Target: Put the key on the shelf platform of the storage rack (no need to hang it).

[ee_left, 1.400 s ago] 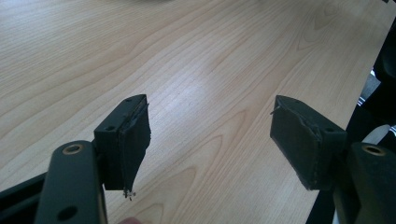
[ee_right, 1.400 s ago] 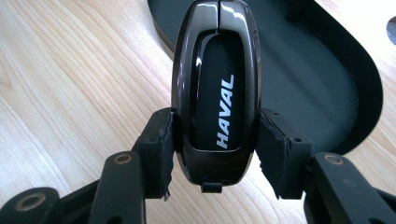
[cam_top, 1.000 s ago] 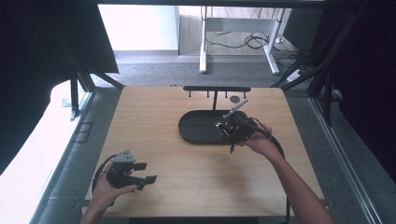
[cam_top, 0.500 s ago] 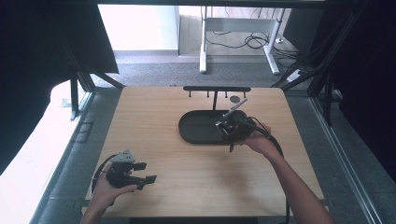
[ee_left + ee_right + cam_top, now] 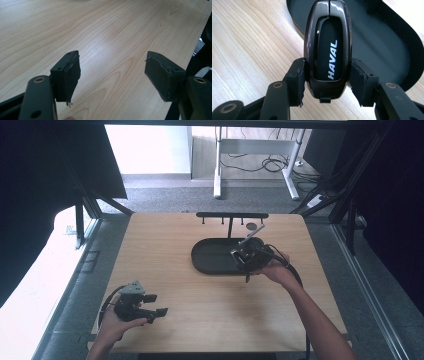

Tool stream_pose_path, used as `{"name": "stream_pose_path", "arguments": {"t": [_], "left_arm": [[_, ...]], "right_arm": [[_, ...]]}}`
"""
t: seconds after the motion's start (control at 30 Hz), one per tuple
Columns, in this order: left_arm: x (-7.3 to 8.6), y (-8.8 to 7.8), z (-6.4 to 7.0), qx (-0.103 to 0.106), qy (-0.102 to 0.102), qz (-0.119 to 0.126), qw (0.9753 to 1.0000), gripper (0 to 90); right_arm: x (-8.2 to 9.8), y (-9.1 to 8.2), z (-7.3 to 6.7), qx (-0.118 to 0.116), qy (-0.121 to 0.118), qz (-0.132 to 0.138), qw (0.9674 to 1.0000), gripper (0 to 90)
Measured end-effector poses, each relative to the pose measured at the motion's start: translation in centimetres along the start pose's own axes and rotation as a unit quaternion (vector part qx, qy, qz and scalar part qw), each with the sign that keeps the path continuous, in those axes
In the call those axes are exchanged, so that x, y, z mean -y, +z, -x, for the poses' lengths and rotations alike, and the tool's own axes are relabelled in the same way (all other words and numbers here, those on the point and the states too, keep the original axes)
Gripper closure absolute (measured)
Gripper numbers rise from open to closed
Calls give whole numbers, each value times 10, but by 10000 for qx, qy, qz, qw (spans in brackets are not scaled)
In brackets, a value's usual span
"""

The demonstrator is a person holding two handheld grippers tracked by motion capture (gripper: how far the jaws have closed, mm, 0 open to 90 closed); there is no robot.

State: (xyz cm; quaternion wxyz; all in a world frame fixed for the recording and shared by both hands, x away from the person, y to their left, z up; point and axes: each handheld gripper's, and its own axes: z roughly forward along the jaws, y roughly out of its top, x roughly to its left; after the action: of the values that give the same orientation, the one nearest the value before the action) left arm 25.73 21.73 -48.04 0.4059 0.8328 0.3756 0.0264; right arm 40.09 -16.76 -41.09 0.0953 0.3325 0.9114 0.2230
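The right tool (image 5: 325,75) clamps a HAVAL car key fob (image 5: 327,47) by its sides above the black oval tray (image 5: 392,47). Lowering it level before letting go would suit. The left tool (image 5: 112,72) rests released over the tabletop (image 5: 105,30).

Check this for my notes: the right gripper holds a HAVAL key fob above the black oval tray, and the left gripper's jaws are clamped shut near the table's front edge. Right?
Not quite. The left gripper has its jaws wide open over bare wood with nothing between them, as the left gripper view shows. The rest stands: the right gripper grips the HAVAL key fob above the black oval tray.
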Motion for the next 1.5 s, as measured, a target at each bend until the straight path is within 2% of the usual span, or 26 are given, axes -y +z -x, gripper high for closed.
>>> {"name": "stream_pose_path", "arguments": {"t": [0.3, 0.6, 1.17, 1.5], "left_arm": [[0, 1, -1, 1, 0, -13, 10000, 291], [0, 1, 0, -7, 0, -31, 10000, 290], [1, -1, -1, -26, -10, 4, 10000, 288], [1, -2, -2, -29, -37, 11, 10000, 288]], "right_arm": [[-2, 3, 3, 1, 32, -42, 10000, 497], [-14, 0, 2, 8, -25, 11, 10000, 497], [-39, 8, 6, 57, -84, -39, 9999, 497], [-43, 13, 12, 26, 28, -19, 10000, 497]]}}
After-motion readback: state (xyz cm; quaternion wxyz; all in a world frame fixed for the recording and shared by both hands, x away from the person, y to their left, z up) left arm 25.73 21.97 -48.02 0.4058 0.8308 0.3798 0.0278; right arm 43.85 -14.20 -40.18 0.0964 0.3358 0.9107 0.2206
